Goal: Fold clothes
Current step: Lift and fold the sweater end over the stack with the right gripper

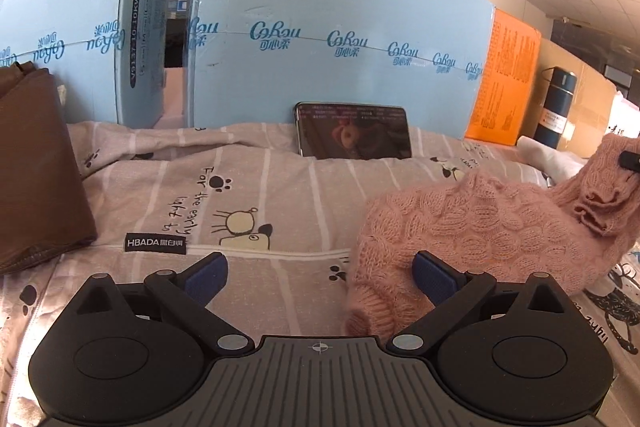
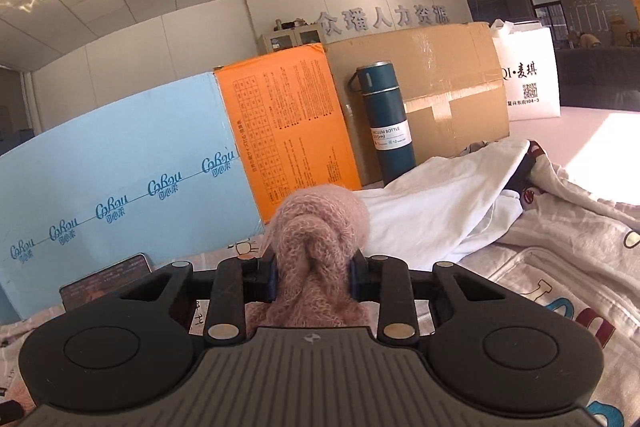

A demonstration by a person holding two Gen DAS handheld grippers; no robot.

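A pink knitted sweater (image 1: 472, 227) lies bunched on the patterned bedsheet (image 1: 256, 195), its right end pulled up toward the frame's right edge. My left gripper (image 1: 320, 277) stands open low over the sheet, its right blue pad (image 1: 434, 277) touching the sweater's near edge, the left pad over bare sheet. In the right wrist view my right gripper (image 2: 314, 277) is shut on a twisted bunch of the pink sweater (image 2: 320, 223), which bulges out above the fingers.
A folded brown garment (image 1: 36, 179) lies at the left. A phone (image 1: 354, 135) leans against pale blue cartons (image 1: 328, 27). An orange box (image 2: 288, 123), a dark teal flask (image 2: 386, 123), a cardboard box (image 2: 440, 83) and white cloth (image 2: 432, 211) sit at the right.
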